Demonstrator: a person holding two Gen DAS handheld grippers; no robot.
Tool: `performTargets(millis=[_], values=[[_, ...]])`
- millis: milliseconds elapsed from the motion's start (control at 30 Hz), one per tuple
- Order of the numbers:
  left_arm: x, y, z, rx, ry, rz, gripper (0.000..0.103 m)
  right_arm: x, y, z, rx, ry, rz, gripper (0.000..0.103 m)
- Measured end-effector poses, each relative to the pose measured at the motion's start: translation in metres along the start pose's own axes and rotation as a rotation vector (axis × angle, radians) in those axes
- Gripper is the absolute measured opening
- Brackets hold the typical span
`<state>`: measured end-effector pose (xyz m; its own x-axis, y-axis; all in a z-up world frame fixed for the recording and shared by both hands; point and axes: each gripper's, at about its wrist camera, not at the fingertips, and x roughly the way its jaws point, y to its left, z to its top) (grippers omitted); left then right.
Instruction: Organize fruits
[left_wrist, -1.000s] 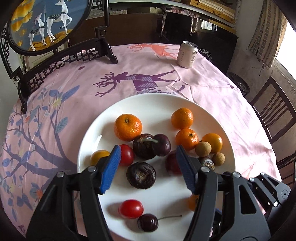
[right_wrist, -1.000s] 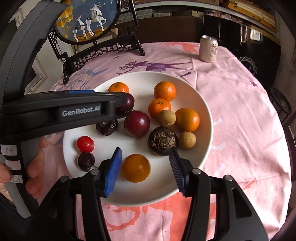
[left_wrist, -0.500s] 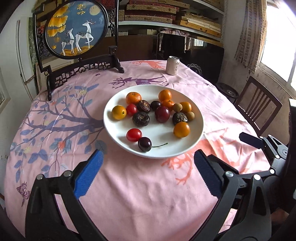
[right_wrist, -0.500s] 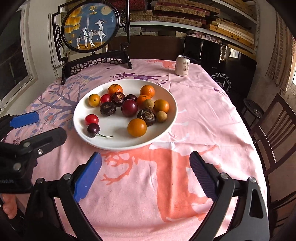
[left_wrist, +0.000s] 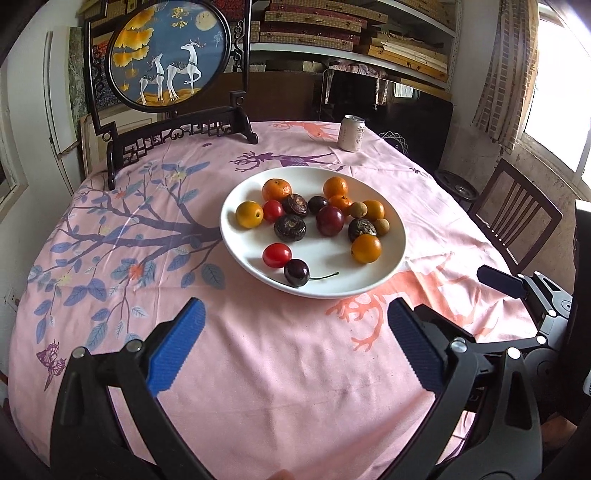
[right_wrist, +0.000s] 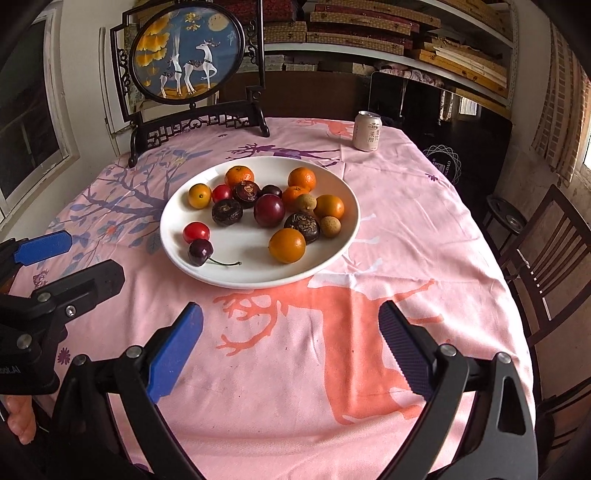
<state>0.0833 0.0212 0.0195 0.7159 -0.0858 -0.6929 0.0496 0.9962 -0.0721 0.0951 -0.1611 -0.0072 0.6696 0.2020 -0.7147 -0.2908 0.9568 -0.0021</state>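
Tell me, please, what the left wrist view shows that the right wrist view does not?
Only the left wrist view shows the right claw from the side, at its right edge, and a bright window. Only the right wrist view shows the left claw from the side and a bit of the person's hand. Both show the white plate of fruit, the cherry, the can and the deer screen.

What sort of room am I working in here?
Probably a home dining room: a round table under a pink tablecloth, a wooden chair beside it, a plate of fruit, and stacked shelves behind.
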Motion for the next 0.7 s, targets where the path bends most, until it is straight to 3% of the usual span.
performTargets(millis=[700], values=[[-0.0041,-0.0003,0.0002,0.008,-0.014,0.019,0.101,-0.0018,0.0016,-0.0006,-0.001,0.001,0.000,0.096]])
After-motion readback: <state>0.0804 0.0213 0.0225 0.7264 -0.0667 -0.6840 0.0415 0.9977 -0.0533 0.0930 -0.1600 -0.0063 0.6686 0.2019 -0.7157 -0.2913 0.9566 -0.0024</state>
